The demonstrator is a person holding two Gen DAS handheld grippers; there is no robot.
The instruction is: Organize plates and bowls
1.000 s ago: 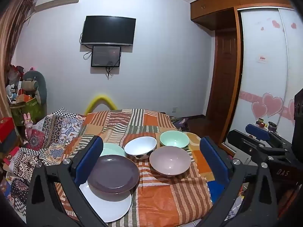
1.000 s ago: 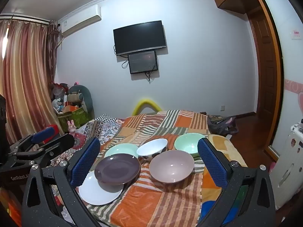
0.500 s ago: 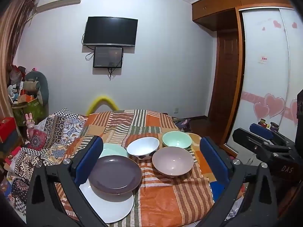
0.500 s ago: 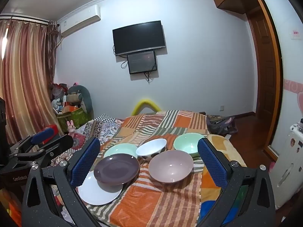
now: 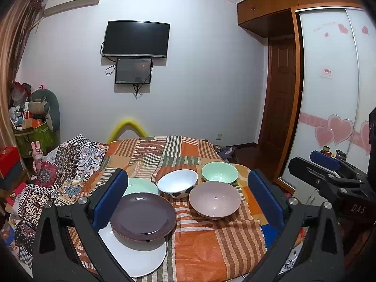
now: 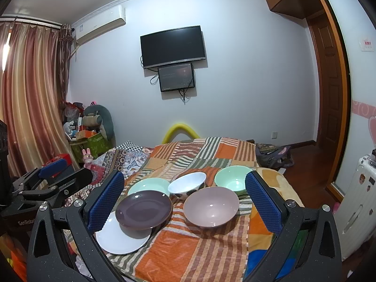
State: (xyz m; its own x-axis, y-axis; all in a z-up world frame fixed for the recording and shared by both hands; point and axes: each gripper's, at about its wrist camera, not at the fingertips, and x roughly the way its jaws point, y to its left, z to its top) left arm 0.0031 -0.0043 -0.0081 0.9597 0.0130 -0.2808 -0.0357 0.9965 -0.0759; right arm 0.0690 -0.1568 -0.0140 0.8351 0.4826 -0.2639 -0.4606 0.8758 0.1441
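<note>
Left gripper [image 5: 188,197] and right gripper [image 6: 184,197] both spread, empty, above striped cloth [image 5: 211,253]: purple plate [image 5: 143,218] on white plate [image 5: 141,258] near-left, pink bowl [image 5: 215,198] right, remaining bowls farther back.

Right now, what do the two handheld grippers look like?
Both match: the left gripper and right gripper have speckled matte-black angular arms with triangular cut-outs, silver screws and blue textured finger pads. White lettering marks the bodies: "DAS" on the right, "GenRobot" partly visible on the left.

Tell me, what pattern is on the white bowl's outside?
White bowl: black blotches low on its side, clearest in the left wrist view.
</note>
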